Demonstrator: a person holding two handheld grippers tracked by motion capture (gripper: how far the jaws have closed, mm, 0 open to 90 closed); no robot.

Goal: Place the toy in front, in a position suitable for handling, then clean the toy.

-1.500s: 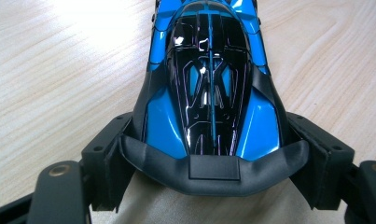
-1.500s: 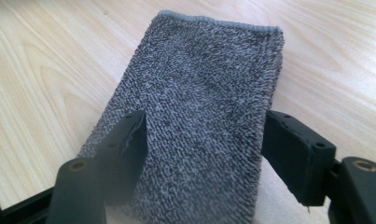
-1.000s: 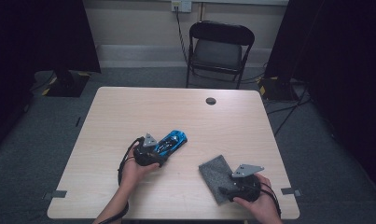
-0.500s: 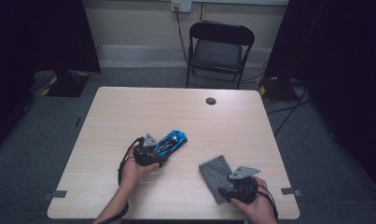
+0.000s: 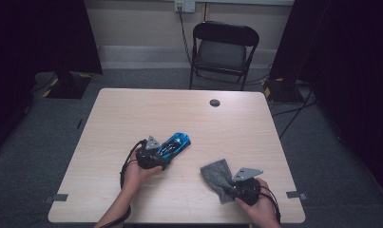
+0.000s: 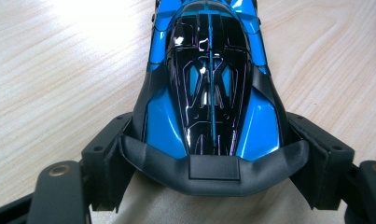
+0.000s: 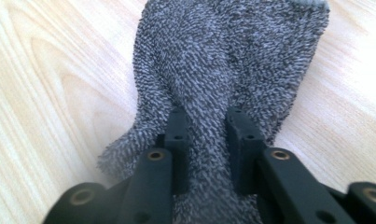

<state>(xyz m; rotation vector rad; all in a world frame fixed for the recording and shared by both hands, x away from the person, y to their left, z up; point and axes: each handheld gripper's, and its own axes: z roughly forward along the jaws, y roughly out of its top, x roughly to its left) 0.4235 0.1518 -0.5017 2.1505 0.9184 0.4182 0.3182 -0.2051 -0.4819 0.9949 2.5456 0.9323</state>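
A blue and black toy car (image 5: 174,144) lies on the table left of centre. My left gripper (image 5: 153,154) is shut on its rear end; in the left gripper view the black jaws press both flanks of the toy car (image 6: 209,88) just ahead of the rear wing. A grey towelling cloth (image 5: 216,176) lies near the front right of the table. My right gripper (image 5: 236,187) has just been closing and now pinches a raised fold of the cloth (image 7: 223,65) between its jaws, as the right gripper view shows.
The light wooden table (image 5: 189,118) has a small dark round cap (image 5: 215,102) near its far edge. A black folding chair (image 5: 223,50) stands behind the table. Dark curtains hang at both sides, and cables run on the floor at the right.
The right gripper's jaws have drawn in on the cloth's near edge, bunching it slightly. The left hand and the toy car have stayed put.
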